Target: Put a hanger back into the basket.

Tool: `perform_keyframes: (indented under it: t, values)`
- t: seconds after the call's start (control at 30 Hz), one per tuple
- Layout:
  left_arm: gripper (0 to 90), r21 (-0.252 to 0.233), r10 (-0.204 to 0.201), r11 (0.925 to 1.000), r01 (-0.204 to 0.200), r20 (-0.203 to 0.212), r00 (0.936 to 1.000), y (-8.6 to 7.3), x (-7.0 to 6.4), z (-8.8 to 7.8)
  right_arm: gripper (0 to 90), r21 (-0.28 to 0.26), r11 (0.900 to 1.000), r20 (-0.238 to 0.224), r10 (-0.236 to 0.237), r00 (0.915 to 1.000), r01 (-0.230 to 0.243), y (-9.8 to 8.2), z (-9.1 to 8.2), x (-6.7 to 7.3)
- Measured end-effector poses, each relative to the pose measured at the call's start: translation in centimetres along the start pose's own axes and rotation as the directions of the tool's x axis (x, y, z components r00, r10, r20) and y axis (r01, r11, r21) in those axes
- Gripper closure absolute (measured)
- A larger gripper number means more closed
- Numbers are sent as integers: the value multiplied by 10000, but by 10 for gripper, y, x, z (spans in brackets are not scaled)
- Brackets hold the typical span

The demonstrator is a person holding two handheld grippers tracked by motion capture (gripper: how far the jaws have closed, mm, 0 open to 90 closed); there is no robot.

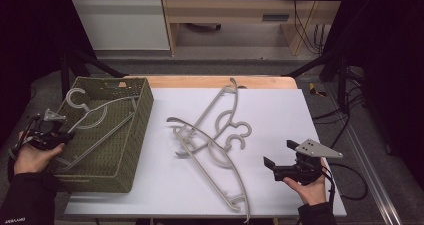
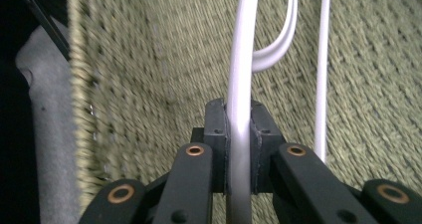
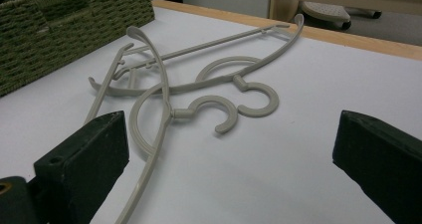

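Left hand-held gripper (image 1: 64, 135): at the basket's near-left rim, jaws closed on a rod of the grey hanger in the basket (image 1: 95, 120); the left gripper view shows that rod (image 2: 240, 109) clamped between both pads, running straight ahead over the woven floor.

Green woven basket (image 1: 135, 135): on the desk's left end, directly ahead of that gripper.

Right hand-held gripper (image 1: 280, 157): over the desk's near-right area, jaws wide apart, holding nothing.

Two grey hangers (image 1: 210, 140): lying crossed on the white desk (image 1: 280, 110), ahead and left of the right hand-held gripper, hooks (image 3: 239, 107) nearest it, not touching it.
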State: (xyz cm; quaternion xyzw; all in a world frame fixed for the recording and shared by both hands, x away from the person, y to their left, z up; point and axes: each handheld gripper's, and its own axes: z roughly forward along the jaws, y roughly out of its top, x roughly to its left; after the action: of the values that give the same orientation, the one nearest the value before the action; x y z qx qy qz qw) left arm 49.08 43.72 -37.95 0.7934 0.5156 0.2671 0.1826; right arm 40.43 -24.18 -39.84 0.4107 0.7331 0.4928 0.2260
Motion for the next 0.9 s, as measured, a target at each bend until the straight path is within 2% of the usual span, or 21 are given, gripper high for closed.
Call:
perform_keyframes:
  t: [0.07,0.17,0.33,0.47,0.57,0.67,0.73,0.77,0.9]
  values:
    - [811,140,-204,9997,203,81,9998,-1,0,2,16,6,10000,8,-18,10000,18,0,0,0]
    - [798,304,-266,9992,263,100,9996,-1,2,3,16,14,10000,4,-16,10000,16,0,1,0]
    - [784,29,-362,9993,361,213,9991,-2,3,-4,16,38,10000,-32,-26,10000,27,0,1,1]
    - [760,-473,-346,9982,366,422,9985,-3,1,-14,16,67,10000,-40,-22,10000,22,0,2,2]
    - [711,-1074,-407,9930,487,757,9963,-3,-4,-25,17,66,10000,-47,-30,10000,30,0,2,2]
    - [649,-1799,-391,9819,600,1176,9923,-1,-13,-34,17,64,10000,-51,-3,10000,4,0,2,2]
    - [604,-2169,-365,9741,640,1282,9911,1,-20,-39,18,54,10000,-71,17,10000,-17,1,2,2]
    - [583,-2396,-361,9683,699,1425,9891,2,-24,-41,19,55,10000,-50,-3,10000,3,1,2,2]
    - [494,-3363,-326,9364,1002,2009,9791,8,-43,-50,19,-8,10000,-28,67,10000,-67,2,3,3]
